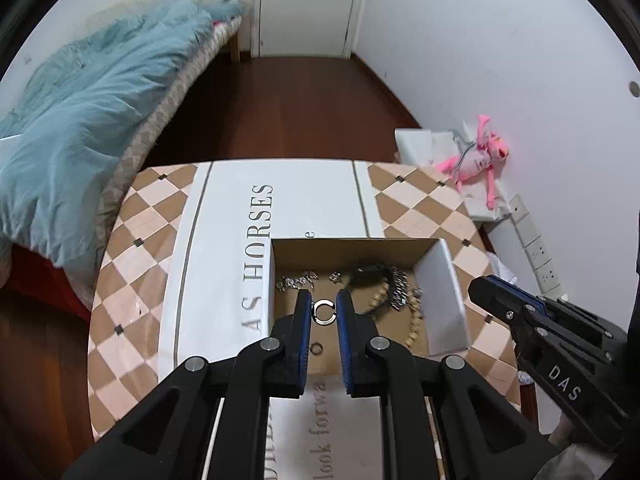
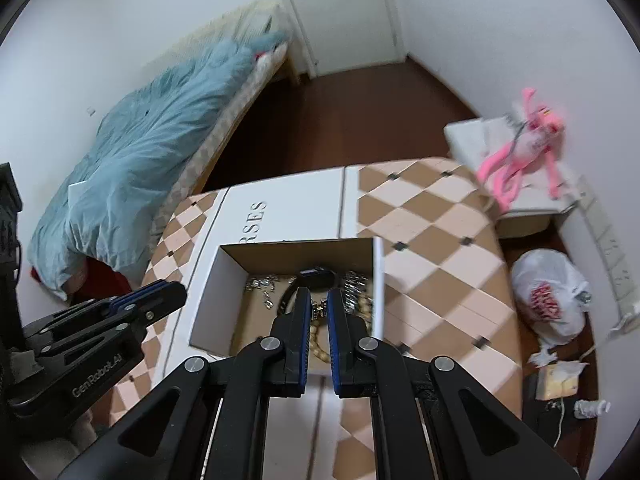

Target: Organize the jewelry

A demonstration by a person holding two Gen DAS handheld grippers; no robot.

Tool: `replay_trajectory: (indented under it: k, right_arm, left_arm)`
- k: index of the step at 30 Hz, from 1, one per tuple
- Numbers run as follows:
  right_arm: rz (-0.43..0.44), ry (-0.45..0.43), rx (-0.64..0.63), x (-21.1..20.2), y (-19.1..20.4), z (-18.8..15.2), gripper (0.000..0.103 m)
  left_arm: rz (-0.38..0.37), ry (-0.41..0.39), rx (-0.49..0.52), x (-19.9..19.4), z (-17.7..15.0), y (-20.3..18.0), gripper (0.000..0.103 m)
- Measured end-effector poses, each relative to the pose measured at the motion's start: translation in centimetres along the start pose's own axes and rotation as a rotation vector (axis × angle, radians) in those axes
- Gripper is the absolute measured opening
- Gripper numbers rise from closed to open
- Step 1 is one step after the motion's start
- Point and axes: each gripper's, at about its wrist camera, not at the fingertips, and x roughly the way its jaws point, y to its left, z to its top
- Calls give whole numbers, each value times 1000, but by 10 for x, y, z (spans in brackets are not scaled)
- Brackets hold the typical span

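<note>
An open cardboard box [image 1: 446, 292] stands on the checkered table and holds jewelry: silver chains [image 1: 296, 280], a black bracelet [image 1: 370, 274], a beaded necklace [image 1: 414, 326] and a small ring [image 1: 316, 347]. My left gripper [image 1: 324, 306] hovers over the box with its jaws slightly apart around a silver open ring [image 1: 324, 312]; whether they touch it is unclear. My right gripper [image 2: 319, 304] is above the same box [image 2: 208, 300], jaws narrowly apart over a silver piece [image 2: 319, 310] and the beads [image 2: 316, 338].
The table [image 1: 132, 264] has a white runner with lettering [image 1: 260, 232]. A bed with a blue quilt [image 1: 88, 120] lies to the left. A pink plush toy [image 1: 480, 160] lies on a white box at the right. A plastic bag [image 2: 550, 296] sits on the floor.
</note>
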Motion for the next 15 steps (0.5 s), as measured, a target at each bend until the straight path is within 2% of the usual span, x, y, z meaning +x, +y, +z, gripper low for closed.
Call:
replay_trajectory:
  k: [2,4,5,10,15]
  right_arm:
    - [22,63,11,17,-3,12,9]
    - [41,128,21,32,-6,17,9]
    - [43,162,20,38,-7,18,9]
    - [25,274,-3,57,-8,14,9]
    - [0,321,-2,64,-10,16,10]
  left_arm:
    - [-9,36,-5,11,8,4,10]
    - [-37,140,8,31,13,6,10]
    - [-42,157,3,34,13,6,10]
    - [-53,184,-10,42,9,6,10]
    - [-20,189,-33,42,17,8,13]
